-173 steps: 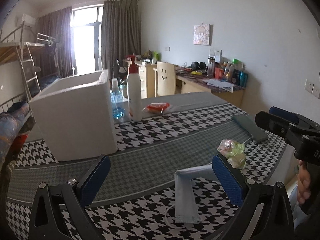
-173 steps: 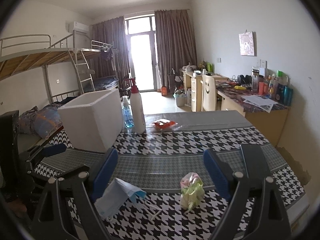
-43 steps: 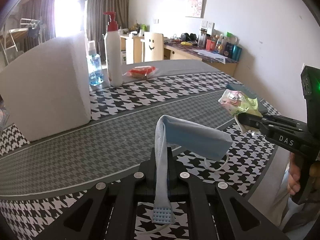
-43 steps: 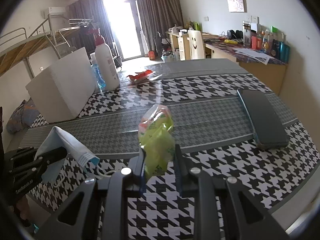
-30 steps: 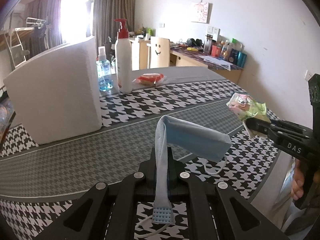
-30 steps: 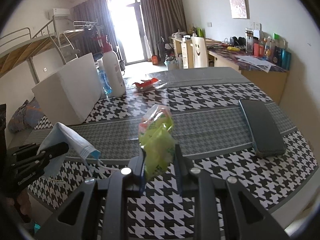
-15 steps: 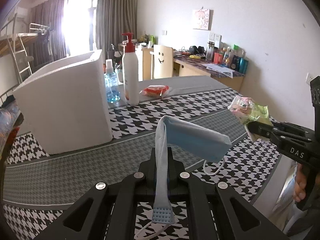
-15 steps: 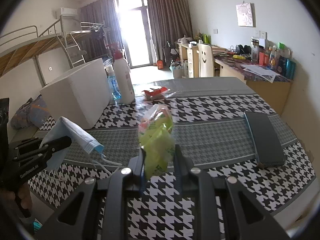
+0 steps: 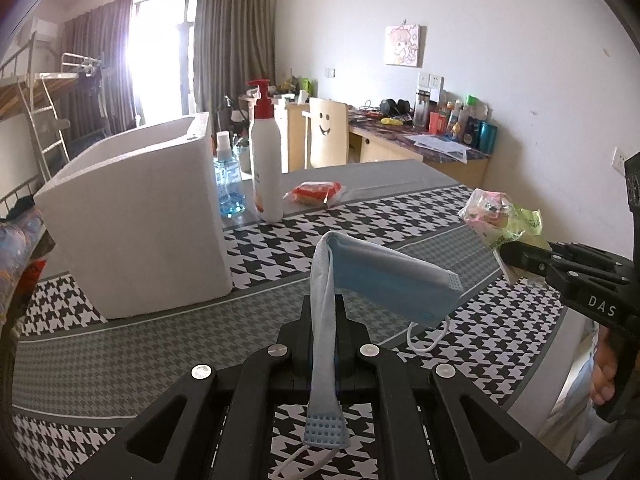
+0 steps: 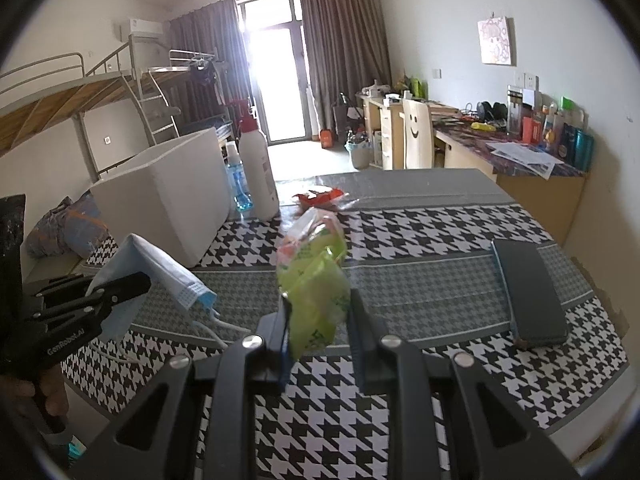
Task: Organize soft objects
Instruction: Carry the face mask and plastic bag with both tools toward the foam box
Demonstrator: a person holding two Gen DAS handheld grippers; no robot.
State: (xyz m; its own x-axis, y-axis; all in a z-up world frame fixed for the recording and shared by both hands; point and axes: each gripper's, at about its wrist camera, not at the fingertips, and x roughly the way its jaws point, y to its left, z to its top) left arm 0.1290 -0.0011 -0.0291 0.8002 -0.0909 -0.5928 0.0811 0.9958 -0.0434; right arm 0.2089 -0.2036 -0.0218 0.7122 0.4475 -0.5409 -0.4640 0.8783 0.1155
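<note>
Here, the left hand-held gripper is pinching a folded blue face mask between its closed jaws, holding it above the houndstooth-covered table, its ear loop dangling. Beside it, the right hand-held gripper is clamping a crinkled green-and-pink plastic packet, also raised off the table. A dark phone is lying flat to the right. Farther back, a white foam box is standing beside a pump bottle, a blue spray bottle and a red snack packet.
</note>
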